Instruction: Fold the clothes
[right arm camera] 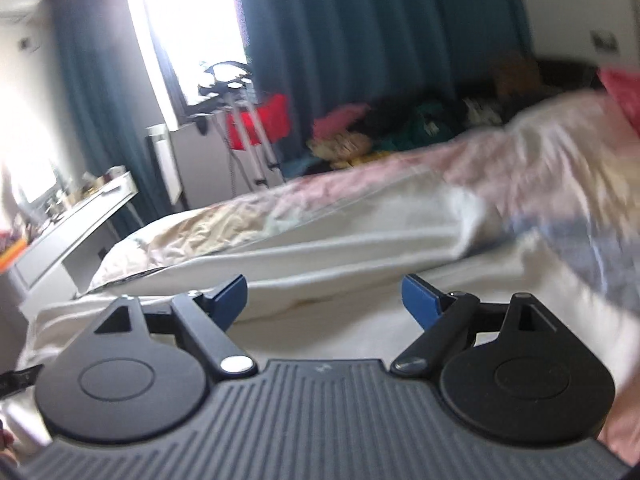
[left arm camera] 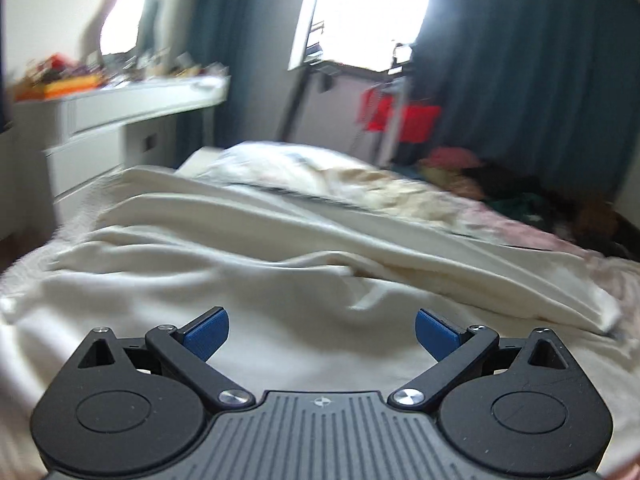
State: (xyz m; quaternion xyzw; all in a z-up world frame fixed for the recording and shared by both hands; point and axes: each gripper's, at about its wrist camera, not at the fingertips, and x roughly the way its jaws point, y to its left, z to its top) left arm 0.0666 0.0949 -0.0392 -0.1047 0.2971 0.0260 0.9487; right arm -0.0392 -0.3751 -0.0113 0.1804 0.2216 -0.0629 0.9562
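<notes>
The left gripper (left arm camera: 322, 330) stands wide open, its blue pads (left arm camera: 208, 330) well apart with nothing between them. Below and just ahead of the fingers lies a cream cloth (left arm camera: 224, 256), rumpled into long folds that run across the bed (left arm camera: 24, 276). The pads hang above it and do not touch it.

The right gripper (right arm camera: 324, 300) is also spread wide, its jaws empty, blue pads (right arm camera: 418, 300) clear of the fabric. The same cream cloth (right arm camera: 340, 240) lies under and ahead of these fingers, one long fold running across just beyond the tips.

Past the cloth, further from the fingers, a crumpled quilt (left arm camera: 360, 184) in pale pink and beige lies along the bed. Beyond its far end sits a dark heap of clothes (right arm camera: 400, 128), blurred, with pink, green and yellow among it. To the left of the fingers a white desk (left arm camera: 132, 100) carries small clutter. Behind everything hang teal curtains (right arm camera: 360, 20) beside a bright window (left arm camera: 368, 8), with a stand bearing something red (left arm camera: 400, 116) below it.
</notes>
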